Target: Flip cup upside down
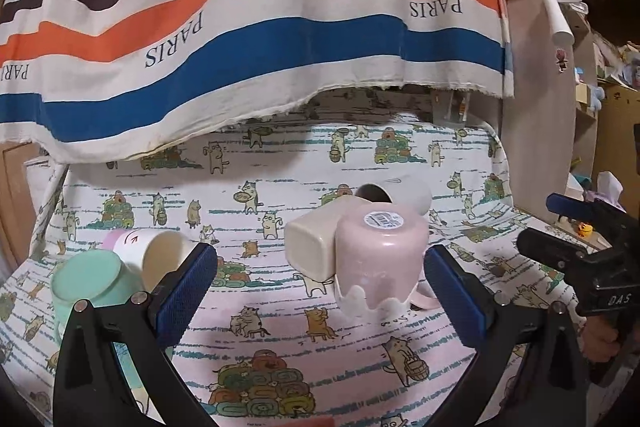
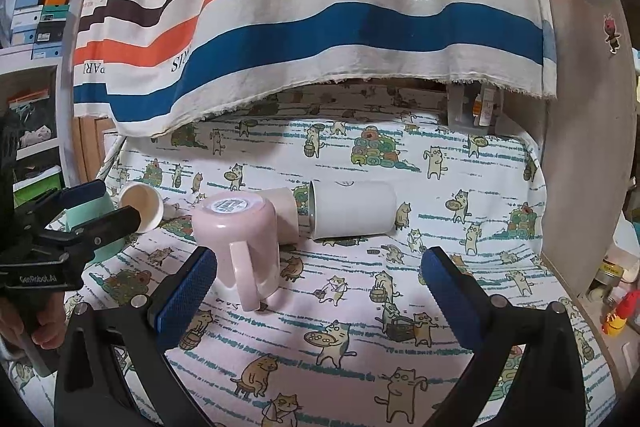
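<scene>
A pink mug (image 1: 378,259) (image 2: 240,247) stands upside down on the cat-print cloth, base with a barcode sticker up, handle toward the right wrist camera. My left gripper (image 1: 320,291) is open and empty, the mug just beyond and between its fingers, not touched. My right gripper (image 2: 320,291) is open and empty, the mug by its left finger (image 2: 188,291). The left gripper shows in the right wrist view (image 2: 108,207), the right gripper in the left wrist view (image 1: 556,223).
A cream cup (image 1: 312,247) and a white cup (image 2: 352,209) lie on their sides behind the mug. A mint cup (image 1: 92,287) and a white-pink cup (image 1: 156,251) lie at left. A striped cloth (image 1: 256,27) hangs behind; a wooden panel (image 2: 580,147) stands at right.
</scene>
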Demonstrator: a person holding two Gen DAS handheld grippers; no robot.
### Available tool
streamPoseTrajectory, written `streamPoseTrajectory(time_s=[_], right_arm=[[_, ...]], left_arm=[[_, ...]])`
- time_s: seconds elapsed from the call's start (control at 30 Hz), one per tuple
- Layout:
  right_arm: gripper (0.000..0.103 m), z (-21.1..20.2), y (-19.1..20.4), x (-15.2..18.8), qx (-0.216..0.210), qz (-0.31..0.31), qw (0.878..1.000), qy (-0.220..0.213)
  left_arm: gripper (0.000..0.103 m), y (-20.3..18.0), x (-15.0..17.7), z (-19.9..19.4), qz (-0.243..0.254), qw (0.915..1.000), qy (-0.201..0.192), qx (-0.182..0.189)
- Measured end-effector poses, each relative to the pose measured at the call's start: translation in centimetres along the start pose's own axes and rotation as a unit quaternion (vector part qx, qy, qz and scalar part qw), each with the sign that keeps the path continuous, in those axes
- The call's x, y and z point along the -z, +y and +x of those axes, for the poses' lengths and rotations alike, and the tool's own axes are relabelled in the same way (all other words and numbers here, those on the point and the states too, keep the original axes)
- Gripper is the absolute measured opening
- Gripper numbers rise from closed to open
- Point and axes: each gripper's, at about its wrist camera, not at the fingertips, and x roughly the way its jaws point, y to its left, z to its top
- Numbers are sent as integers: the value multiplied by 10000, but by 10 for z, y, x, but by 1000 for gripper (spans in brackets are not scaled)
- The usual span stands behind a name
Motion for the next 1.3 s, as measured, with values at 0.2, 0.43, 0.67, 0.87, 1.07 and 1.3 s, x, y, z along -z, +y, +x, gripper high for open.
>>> streamPoseTrajectory(time_s=[0.2, 0.43, 0.67, 0.87, 1.07, 1.3], right_arm=[[103, 0, -1, 0, 14, 28, 10000, 11], [103, 0, -2, 0, 9, 36, 10000, 24], [103, 2, -5, -1, 6, 66, 9999, 95], [103, 2, -6, -1, 0, 65, 9999, 94], [103, 2, -5, -1, -3, 62, 9999, 95], [103, 2, -5, -1, 7, 66, 9999, 94]], left_arm=[[103, 2, 0, 0, -42, 10000, 0, -74], [103, 2, -1, 1, -39, 10000, 17, -84], [103, 3, 0, 2, -45, 9999, 22, -115], [103, 3, 0, 2, -41, 9999, 22, -115], [103, 4, 0, 2, -59, 9999, 19, -130], [103, 4, 0, 2, -57, 9999, 19, -129]])
